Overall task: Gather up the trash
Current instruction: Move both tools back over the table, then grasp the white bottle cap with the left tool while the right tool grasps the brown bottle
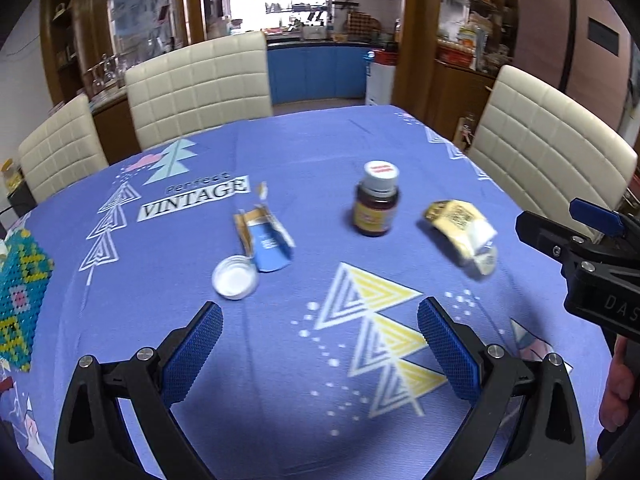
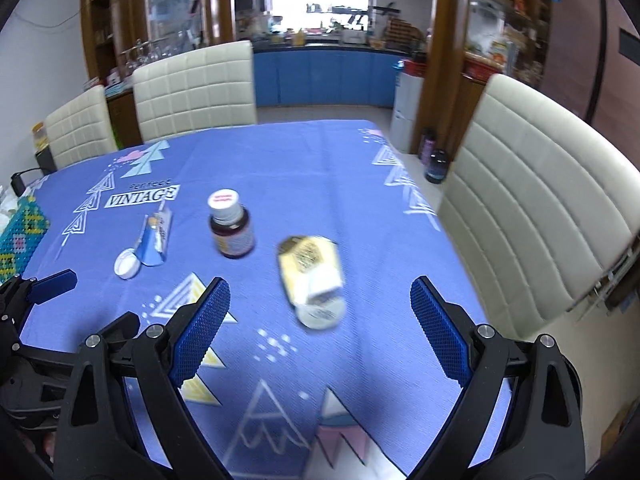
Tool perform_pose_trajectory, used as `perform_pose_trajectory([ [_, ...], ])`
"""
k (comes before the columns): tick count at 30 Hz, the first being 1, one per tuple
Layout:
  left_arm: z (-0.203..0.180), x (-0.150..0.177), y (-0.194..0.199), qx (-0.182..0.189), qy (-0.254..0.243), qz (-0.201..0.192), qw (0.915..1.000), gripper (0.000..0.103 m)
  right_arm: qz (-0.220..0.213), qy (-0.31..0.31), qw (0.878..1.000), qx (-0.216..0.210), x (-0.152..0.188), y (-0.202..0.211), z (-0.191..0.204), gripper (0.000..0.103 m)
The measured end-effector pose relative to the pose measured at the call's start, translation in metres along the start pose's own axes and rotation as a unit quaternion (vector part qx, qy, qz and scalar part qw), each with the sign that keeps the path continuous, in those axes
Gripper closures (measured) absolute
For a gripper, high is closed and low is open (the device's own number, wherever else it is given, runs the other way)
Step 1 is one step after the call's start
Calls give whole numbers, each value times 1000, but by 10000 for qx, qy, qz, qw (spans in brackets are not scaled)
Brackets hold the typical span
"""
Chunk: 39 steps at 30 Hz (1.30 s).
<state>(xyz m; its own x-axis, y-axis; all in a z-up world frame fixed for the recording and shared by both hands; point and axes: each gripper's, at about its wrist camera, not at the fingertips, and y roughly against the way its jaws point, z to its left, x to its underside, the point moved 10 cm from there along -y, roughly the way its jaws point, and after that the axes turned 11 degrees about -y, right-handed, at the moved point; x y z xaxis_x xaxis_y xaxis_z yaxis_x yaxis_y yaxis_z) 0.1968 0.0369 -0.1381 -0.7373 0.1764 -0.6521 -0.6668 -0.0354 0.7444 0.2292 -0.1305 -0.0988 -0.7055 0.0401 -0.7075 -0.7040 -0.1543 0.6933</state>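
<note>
Trash lies on a table under a blue patterned cloth (image 1: 280, 152) (image 2: 280, 160). A torn blue and gold packet (image 1: 266, 240) (image 2: 154, 240) rests beside a white lid (image 1: 235, 278) (image 2: 127, 263). A brown bottle with a white cap (image 1: 376, 202) (image 2: 231, 224) stands upright. A crumpled yellow and white wrapper (image 1: 464, 236) (image 2: 314, 280) lies to its right. My left gripper (image 1: 320, 320) hovers open, short of the lid and the bottle. My right gripper (image 2: 320, 300) is open too, its jaws wide on either side of the wrapper without touching it. Its body shows at the right edge of the left wrist view (image 1: 592, 256).
Cream padded chairs (image 1: 200, 84) (image 1: 548, 148) (image 2: 532, 200) ring the table. A beaded teal and yellow mat (image 1: 18, 288) (image 2: 20, 236) lies at the left edge. Dark bottles (image 2: 434, 160) stand on the floor by the right chair. Cabinets line the back.
</note>
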Motion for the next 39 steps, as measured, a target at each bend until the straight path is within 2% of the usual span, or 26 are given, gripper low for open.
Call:
perform_pose_trajectory([
  [7,44,8,-20,-379,278,142,9988,8,159,259,9993,-205,-3,-27,34,12],
  [12,66,15,-40,-507,455,311,9972,8,295,373,9985,-271,-3,-50,48,12],
  [22,84,22,-81,-526,507,610,9955,8,578,360,9970,-374,-6,-99,69,12],
  [28,87,24,-96,-501,438,640,9957,8,664,441,9960,-413,-6,-117,79,12],
  [33,85,24,-98,-321,467,540,9969,24,734,487,9951,-438,-4,-129,85,16],
  [36,82,22,-97,-289,399,493,9976,29,773,491,9948,-451,-3,-133,87,20],
  [37,82,21,-97,-274,387,480,9977,31,788,485,9946,-467,-2,-133,87,22],
  [39,79,19,-96,-236,326,438,9982,39,862,520,9936,-503,1,-136,90,37],
])
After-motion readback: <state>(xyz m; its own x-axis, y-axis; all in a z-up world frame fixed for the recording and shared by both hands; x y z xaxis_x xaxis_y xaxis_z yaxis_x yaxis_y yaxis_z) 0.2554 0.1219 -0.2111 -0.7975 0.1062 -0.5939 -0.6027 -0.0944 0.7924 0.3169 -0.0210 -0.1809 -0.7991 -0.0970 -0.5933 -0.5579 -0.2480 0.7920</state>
